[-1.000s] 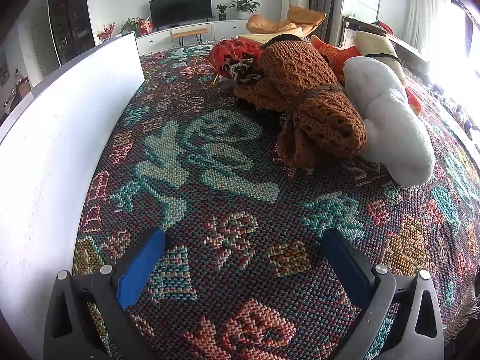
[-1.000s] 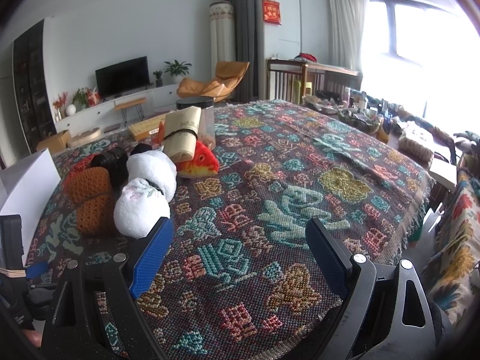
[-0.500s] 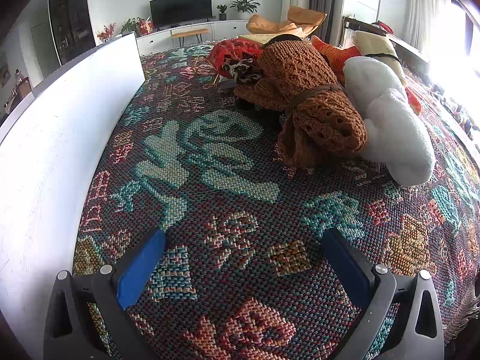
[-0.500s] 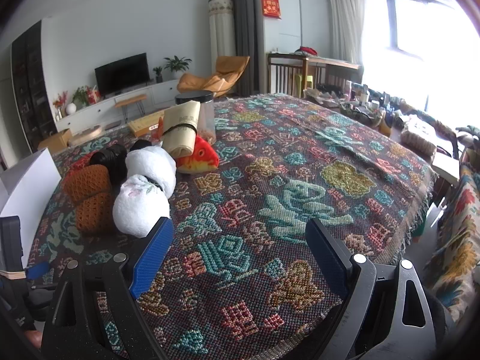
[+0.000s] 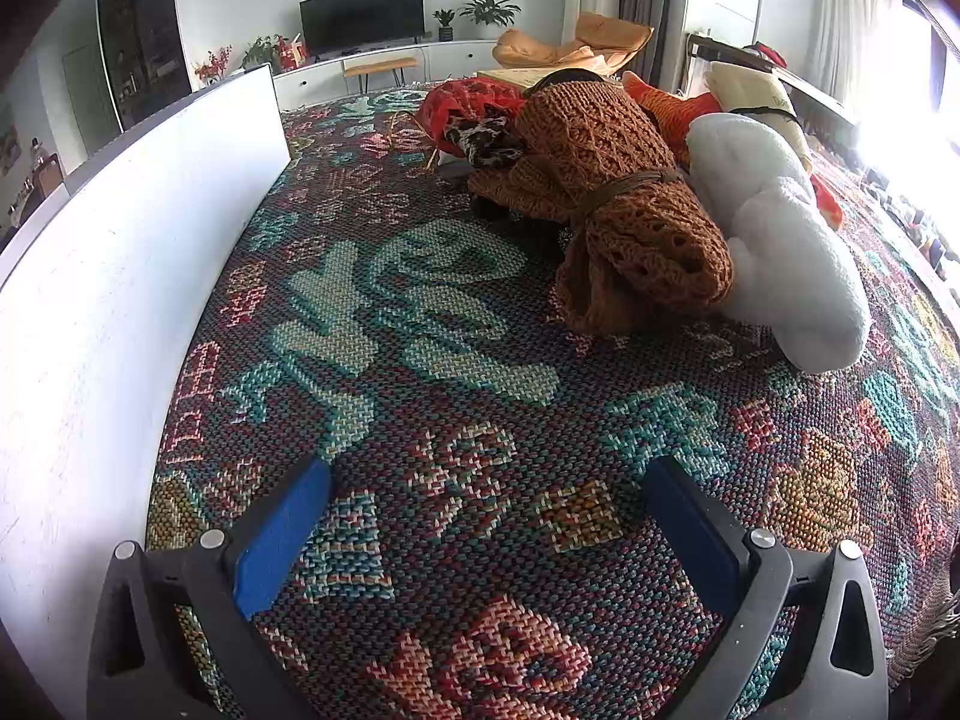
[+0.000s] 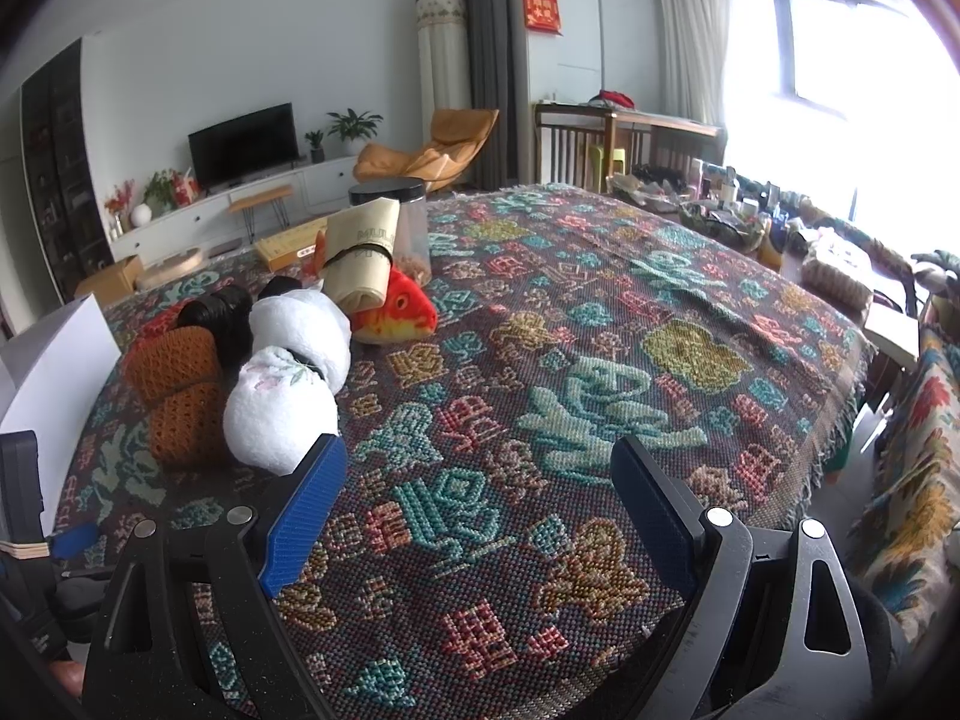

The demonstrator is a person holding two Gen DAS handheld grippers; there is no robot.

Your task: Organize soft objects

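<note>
A pile of soft things lies on the patterned tablecloth (image 5: 420, 360). A brown knitted roll (image 5: 624, 198) tied with a band lies beside a white rolled towel (image 5: 780, 240), with a red cloth (image 5: 474, 102) and an orange plush fish (image 5: 672, 108) behind. In the right wrist view the brown roll (image 6: 180, 396), white towel (image 6: 288, 384), a black roll (image 6: 222, 318), a beige roll (image 6: 363, 258) and the fish (image 6: 402, 312) sit at the left. My left gripper (image 5: 486, 504) is open and empty, short of the pile. My right gripper (image 6: 480, 474) is open and empty, its left finger near the towel.
A white box wall (image 5: 120, 276) runs along the table's left side. A clear jar with a black lid (image 6: 402, 222) stands behind the fish. The table's right edge (image 6: 840, 396) drops off with fringe; a cluttered side table (image 6: 750, 222) stands beyond.
The right gripper has tilted down and shifted slightly toward the table. The left gripper has not moved.
</note>
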